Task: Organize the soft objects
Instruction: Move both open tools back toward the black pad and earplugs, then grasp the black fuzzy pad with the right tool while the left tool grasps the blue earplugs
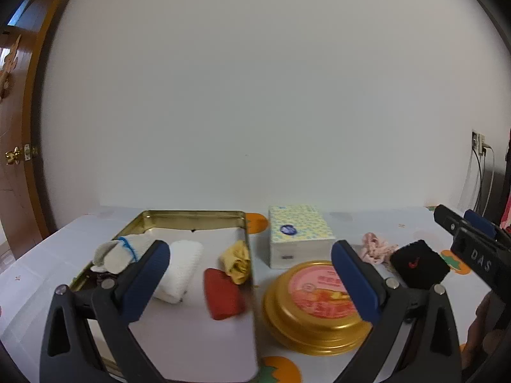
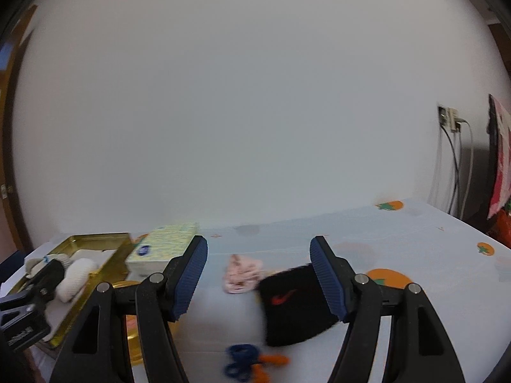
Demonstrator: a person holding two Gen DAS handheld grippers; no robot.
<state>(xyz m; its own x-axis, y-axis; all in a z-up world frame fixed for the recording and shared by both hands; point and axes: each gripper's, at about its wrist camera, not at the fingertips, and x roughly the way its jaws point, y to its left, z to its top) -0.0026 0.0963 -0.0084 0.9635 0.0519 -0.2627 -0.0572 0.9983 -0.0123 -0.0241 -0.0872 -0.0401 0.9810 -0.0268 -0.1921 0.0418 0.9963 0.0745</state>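
Observation:
My left gripper [image 1: 249, 247] is open over the right edge of a gold rectangular tin [image 1: 191, 215]. In the tin lie a rolled white sock with a blue band [image 1: 118, 252], a white towel roll [image 1: 182, 271], a yellow cloth [image 1: 238, 261] and a red soft piece [image 1: 222, 293]. My right gripper [image 2: 258, 245] is also open, low over the table. A black wristband with a red logo [image 2: 297, 306] lies on the table between its fingers, close to the right pad. A pink scrunchie [image 2: 242, 274] lies just beyond it. Blue hair ties [image 2: 239, 362] and an orange piece [image 2: 273, 360] lie nearer.
A round gold lid with a pink label [image 1: 316, 306] sits right of the tin, with a tissue pack [image 1: 300, 233] behind it. The tablecloth [image 2: 415, 255] has orange fruit prints. A white wall stands close behind, with cables and a socket [image 2: 450, 118] at the right.

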